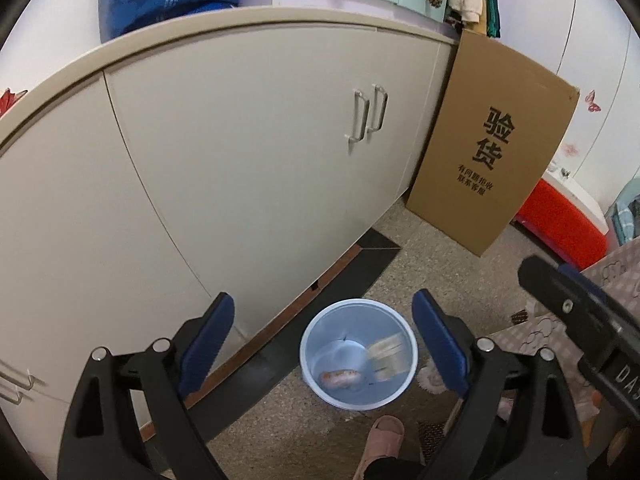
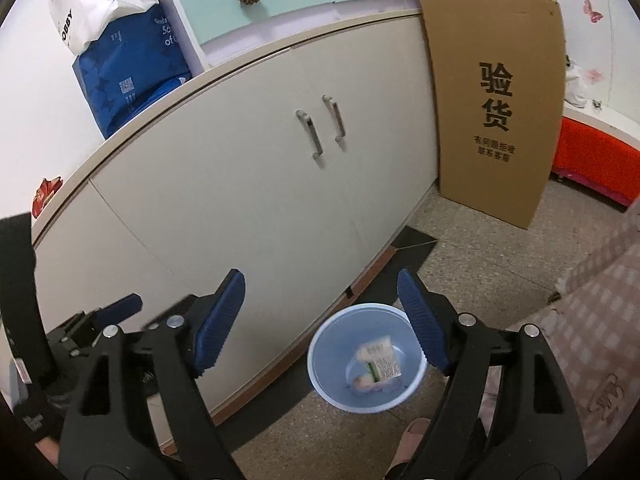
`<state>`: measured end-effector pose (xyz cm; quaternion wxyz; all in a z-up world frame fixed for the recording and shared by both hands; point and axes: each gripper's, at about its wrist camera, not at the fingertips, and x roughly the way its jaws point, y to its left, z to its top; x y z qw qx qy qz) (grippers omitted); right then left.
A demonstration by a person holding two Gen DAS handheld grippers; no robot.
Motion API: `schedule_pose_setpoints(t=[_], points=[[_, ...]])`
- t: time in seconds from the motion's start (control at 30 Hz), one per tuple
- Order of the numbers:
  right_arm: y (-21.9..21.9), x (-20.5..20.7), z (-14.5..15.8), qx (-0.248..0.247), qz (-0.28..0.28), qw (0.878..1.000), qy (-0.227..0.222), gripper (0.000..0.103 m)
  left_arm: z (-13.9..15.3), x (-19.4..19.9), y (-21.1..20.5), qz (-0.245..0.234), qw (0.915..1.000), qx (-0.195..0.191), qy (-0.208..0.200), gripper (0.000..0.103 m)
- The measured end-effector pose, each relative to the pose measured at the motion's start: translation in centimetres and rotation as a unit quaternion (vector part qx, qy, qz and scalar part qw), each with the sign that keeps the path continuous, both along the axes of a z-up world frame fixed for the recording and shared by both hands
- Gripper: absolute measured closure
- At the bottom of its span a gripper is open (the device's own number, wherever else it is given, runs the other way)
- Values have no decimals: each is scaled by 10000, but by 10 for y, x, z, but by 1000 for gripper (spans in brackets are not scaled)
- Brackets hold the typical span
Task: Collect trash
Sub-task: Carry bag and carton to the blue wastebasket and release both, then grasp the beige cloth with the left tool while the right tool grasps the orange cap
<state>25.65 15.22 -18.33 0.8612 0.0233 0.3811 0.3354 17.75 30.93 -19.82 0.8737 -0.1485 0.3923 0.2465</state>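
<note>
Both my tongs gape empty: right gripper [image 2: 322, 322], left gripper [image 1: 324, 332]. Blue bin [image 2: 320, 364] below, between tips; wrapper [image 2: 380, 362] inside. Drop step looks finished; next: seek more trash.

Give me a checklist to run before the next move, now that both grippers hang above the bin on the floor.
1. Right gripper free of trash: ok, jaws apart, nothing between them.
2. Left gripper free of trash: ok, jaws apart and empty.
3. White printed wrapper inside the round pale blue plastic bin: ok.
4. Pinkish piece of trash on the bin's bottom: ok.
5. Bin upright on the speckled floor: ok.
6. More trash left to collect: cannot tell; none shows on the visible floor.
</note>
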Motion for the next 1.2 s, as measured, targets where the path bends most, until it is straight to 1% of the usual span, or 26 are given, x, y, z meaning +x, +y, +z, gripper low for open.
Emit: schedule_pose_setpoints(t=[0.1,0.3,0.47,0.63,0.73,0.83,0.93,0.97,1.0,1.03,1.13,1.2], points=[[-20,-9,12,22,-215,9998,-17,25,14,-5,-9,-75,9998,-66,-179,15],[-66,-33,49,189,-544,9981,-213,23,49,-19,-43,-447,9975,-122,-542,13],[-126,-62,85,389,-953,9933,-534,23,80,-34,-87,-832,9924,-171,-890,12],[-196,-90,107,432,-1447,9854,-792,22,104,-41,-140,-1354,9847,-217,-1073,11],[-239,-104,112,419,-1814,9788,-857,21,115,-42,-186,-1818,9770,-155,-1101,11],[-287,-118,111,362,-2275,9691,-881,21,121,-40,-222,-2219,9688,-122,-1095,11],[-328,-129,107,279,-2652,9600,-851,21,125,-37,-272,-2764,9551,-105,-1065,11],[-345,-134,105,251,-2800,9560,-835,21,125,-36,-283,-2871,9521,-98,-1047,11],[-355,-138,103,253,-2894,9534,-812,21,125,-34,-298,-3034,9473,-81,-1026,11],[-367,-140,101,251,-3008,9502,-779,21,124,-34,-310,-3131,9446,-75,-980,11],[-397,-147,94,241,-3249,9431,-665,21,119,-29,-352,-3596,9291,-72,-857,11],[-413,-150,89,235,-3365,9395,-599,21,115,-29,-372,-3821,9208,-100,-779,11]])
